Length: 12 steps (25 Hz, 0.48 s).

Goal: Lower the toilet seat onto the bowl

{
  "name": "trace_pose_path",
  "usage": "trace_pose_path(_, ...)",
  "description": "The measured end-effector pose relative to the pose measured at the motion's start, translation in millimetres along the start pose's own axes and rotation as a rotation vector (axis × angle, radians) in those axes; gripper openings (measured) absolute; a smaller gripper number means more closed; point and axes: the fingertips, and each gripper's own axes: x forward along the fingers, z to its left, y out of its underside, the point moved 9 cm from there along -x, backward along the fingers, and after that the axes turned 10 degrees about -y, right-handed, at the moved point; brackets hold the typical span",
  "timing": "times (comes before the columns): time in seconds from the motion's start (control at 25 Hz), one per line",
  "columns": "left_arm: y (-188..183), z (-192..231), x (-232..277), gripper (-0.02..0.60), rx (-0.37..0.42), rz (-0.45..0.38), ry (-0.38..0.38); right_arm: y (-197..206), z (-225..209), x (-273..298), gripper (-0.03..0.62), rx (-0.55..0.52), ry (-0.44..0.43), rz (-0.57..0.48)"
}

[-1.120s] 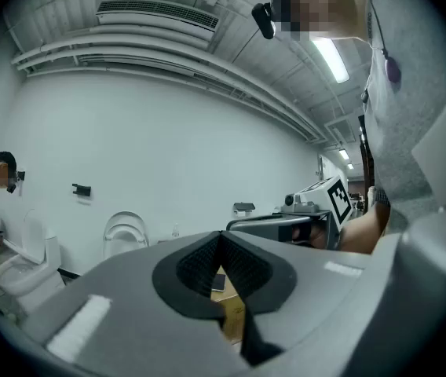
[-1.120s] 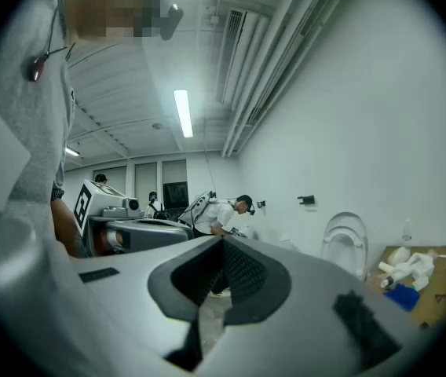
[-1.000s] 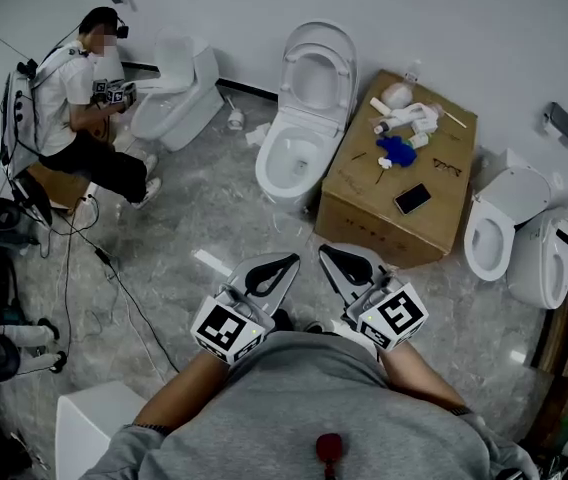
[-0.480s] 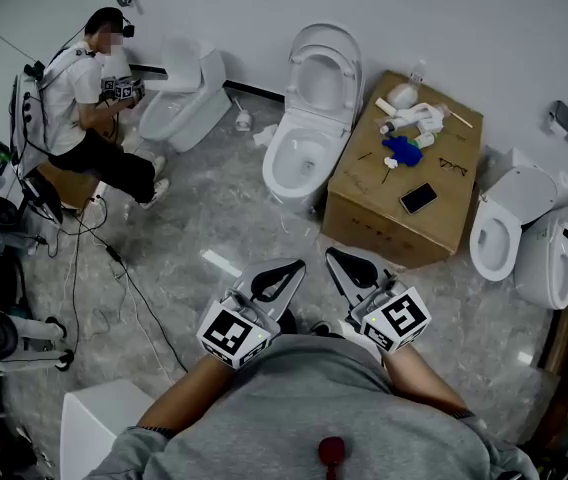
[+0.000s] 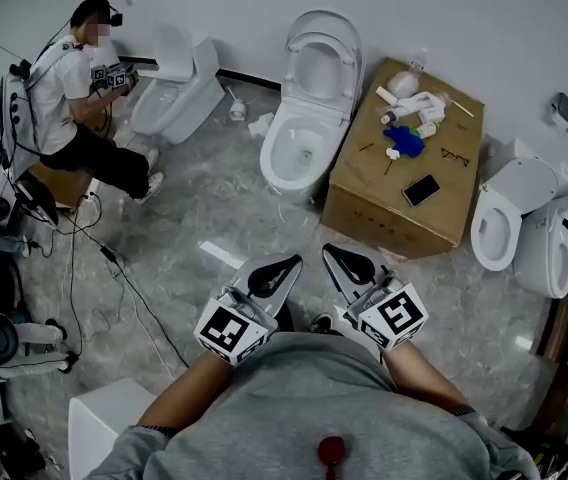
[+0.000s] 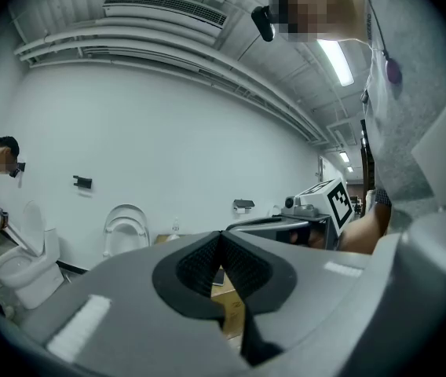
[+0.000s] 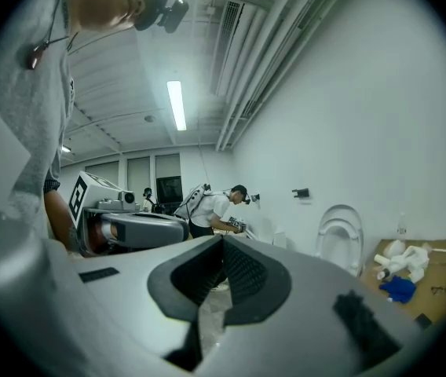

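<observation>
- Toilet seat [image 5: 300, 63] is up, leaning back against the white wall with the lid behind it. It's well away from both grippers and nothing is touching it.
- Left gripper [image 5: 287, 262] has its jaws closed tip to tip with nothing between them. In the left gripper view you only see a bit of cardboard through the gap behind the tips.
- Right gripper [image 5: 332, 254] is the same deal: jaws pressed together and empty.
- Both grippers sit side by side close in front of the person's chest, pointing roughly level toward the toilet. The marker cubes [image 5: 229, 330] are nearest the body.
- Past the tips there's a stretch of grey marbled floor [image 5: 214, 208], then the bowl [image 5: 269, 163], open and facing the person.
- Just right of the bowl, practically touching it, is a big cardboard box [image 5: 404, 218]. On top of it are a dark phone [image 5: 422, 189], something blue [image 5: 404, 141] and a few white pipe-looking parts [image 5: 419, 108].
- Further right, by the wall, are two more white toilets [image 5: 509, 218], one beside the other.
- Off to the far left another person [image 5: 64, 98] is crouched at a different toilet [image 5: 169, 93], also with grippers in hand.
- Black cables [image 5: 114, 268] trail across the floor on that side.
</observation>
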Motion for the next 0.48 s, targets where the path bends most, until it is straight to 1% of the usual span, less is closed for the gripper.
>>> trace_pose_path(0.28,-7,46,20,0.009,0.013,-0.017,0.058,-10,-16,38,0.014,-0.011,0.040,0.011)
trace_pose_path(0.48,-8,84,31,0.009,-0.009,-0.001,0.094,-11,-29,71,0.014,-0.001,0.073,0.025)
